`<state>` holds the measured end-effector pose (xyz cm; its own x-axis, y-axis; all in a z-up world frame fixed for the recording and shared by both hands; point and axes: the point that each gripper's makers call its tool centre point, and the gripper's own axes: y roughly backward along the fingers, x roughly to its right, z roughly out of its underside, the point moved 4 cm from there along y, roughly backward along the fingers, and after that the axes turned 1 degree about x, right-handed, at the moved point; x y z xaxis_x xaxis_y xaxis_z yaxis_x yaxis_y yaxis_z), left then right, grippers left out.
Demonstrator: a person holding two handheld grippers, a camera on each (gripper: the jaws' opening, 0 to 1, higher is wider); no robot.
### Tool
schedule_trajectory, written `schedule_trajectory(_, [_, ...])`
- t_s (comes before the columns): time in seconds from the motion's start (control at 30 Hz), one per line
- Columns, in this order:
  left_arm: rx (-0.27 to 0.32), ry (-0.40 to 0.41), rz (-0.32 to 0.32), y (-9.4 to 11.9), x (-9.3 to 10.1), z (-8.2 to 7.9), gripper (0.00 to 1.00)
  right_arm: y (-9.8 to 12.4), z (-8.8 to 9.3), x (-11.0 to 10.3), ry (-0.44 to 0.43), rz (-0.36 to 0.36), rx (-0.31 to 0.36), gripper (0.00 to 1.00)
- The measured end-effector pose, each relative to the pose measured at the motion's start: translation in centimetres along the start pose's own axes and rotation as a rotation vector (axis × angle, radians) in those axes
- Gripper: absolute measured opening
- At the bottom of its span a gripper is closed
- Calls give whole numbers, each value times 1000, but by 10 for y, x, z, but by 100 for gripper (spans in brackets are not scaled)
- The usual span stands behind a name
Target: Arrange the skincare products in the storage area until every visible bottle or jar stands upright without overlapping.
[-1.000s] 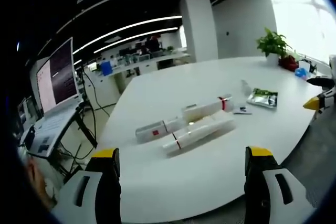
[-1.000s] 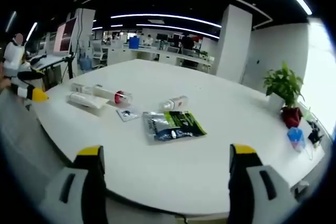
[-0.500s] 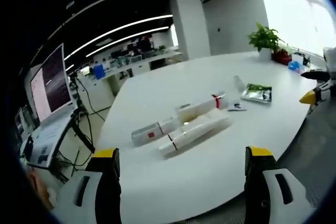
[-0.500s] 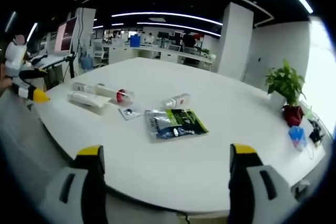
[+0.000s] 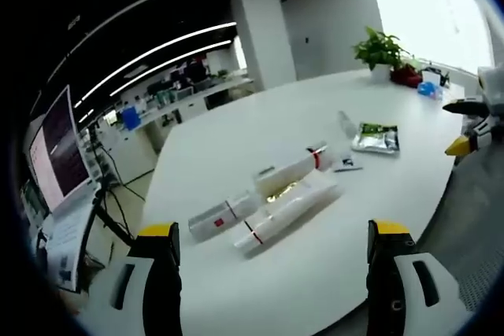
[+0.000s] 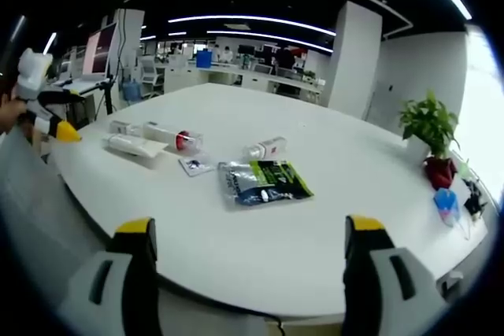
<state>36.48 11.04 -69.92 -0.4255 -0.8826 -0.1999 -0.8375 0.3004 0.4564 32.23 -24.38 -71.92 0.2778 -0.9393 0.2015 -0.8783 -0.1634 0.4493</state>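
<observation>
A: Starting nearest, what is the left gripper doing?

B: Its jaws are standing wide apart with nothing between them, hanging over the near edge of the white table. Compared with a second ago that view is swinging to the right, so the laptop is sliding toward the left edge. That is the camera moving; the products are not shifting on the table.

A: And the right gripper?

B: Also gaping wide and carrying nothing, holding almost the same pose as a second ago.

A: Where are the skincare products lying?

B: Just beyond the left jaws, a long white tube with a red band is lying flat, touching a second tube behind it, and a smaller white bottle is lying just beside them. A little farther along, a flat sachet is resting near a green foil packet, with a small clear bottle on its side close by.

A: So what is that telling us?

B: I am judging that nothing is standing upright yet, and both tools are only lining up for a first grasp. A potted plant is sitting far back.
</observation>
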Motion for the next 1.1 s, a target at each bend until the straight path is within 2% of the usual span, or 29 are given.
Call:
schedule_trajectory(0.17, [-34, -43, 47, -9, -1, -2, 96, 0, 1, 0, 16, 3, -7, 100])
schedule_trajectory(0.37, [-28, -40, 77, -21, -5, -12, 96, -1, 1, -1, 12, 0, -3, 100])
schedule_trajectory(0.83, [-93, -251, 187, -49, -6, -29, 94, -1, 2, 0, 16, 2, -8, 100])
schedule_trajectory(0.97, [-116, -291, 245, -58, -7, -35, 91, -1, 2, 1, 14, 6, -8, 100])
schedule_trajectory(1.1, [-126, -297, 292, -66, -5, -40, 91, -1, 2, 1, 16, 7, -9, 100])
